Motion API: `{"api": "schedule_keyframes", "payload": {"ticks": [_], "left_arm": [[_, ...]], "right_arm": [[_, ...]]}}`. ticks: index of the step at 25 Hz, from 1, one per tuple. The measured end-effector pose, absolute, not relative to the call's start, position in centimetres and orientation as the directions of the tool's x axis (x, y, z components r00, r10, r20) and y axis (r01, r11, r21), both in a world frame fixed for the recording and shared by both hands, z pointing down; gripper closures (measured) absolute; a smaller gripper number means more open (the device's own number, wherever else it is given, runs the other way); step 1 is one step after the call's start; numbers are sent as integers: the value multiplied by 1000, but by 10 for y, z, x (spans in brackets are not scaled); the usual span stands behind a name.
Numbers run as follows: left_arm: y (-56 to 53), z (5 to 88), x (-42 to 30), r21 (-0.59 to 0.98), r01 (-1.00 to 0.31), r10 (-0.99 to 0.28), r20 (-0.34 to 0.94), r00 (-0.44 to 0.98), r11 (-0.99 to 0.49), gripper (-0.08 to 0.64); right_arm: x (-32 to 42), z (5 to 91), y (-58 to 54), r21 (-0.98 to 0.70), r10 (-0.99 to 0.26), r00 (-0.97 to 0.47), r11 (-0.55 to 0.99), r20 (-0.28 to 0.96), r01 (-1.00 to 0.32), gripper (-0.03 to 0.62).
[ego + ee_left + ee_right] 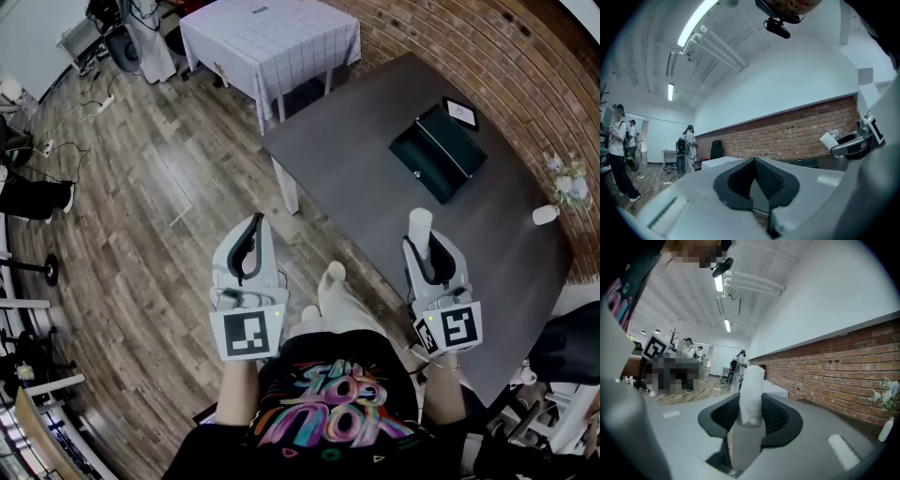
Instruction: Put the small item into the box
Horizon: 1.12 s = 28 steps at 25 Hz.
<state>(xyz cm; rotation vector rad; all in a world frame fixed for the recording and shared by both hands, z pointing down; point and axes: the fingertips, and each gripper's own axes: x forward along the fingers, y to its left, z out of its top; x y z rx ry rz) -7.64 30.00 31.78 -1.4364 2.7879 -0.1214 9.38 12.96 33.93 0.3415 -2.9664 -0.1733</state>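
A dark green box (438, 153) lies with its lid down on the dark grey table (375, 178), well ahead of both grippers. My right gripper (424, 240) is held over the table's near part, shut on a white cylinder (420, 225) that stands up between its pads. In the right gripper view that cylinder (752, 392) fills the gap between the black pads of the right gripper (751, 414). My left gripper (251, 232) hangs over the wooden floor, left of the table. The left gripper view shows the left gripper (753, 180) shut, its pads meeting with nothing between them.
A small framed card (460, 112) stands behind the box. A little vase of flowers (566, 181) and a white object (545, 215) sit at the table's right end by the brick wall. A white-clothed table (272, 37) stands farther off. People (618, 145) stand in the room.
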Motion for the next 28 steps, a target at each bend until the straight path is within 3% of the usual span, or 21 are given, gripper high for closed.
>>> {"api": "schedule_keyframes", "payload": {"ticks": [16,28], "left_arm": [[192,329,-153,-88,-878,-874,89,-478,471,558],[59,308,-201,-111,-945,-944,91,-318,308,557]], "right_arm": [[13,362,41,97,-305,-938,951,166,-292,450],[-4,362,-59,58,-471,-866,882,171,-468,451]]}}
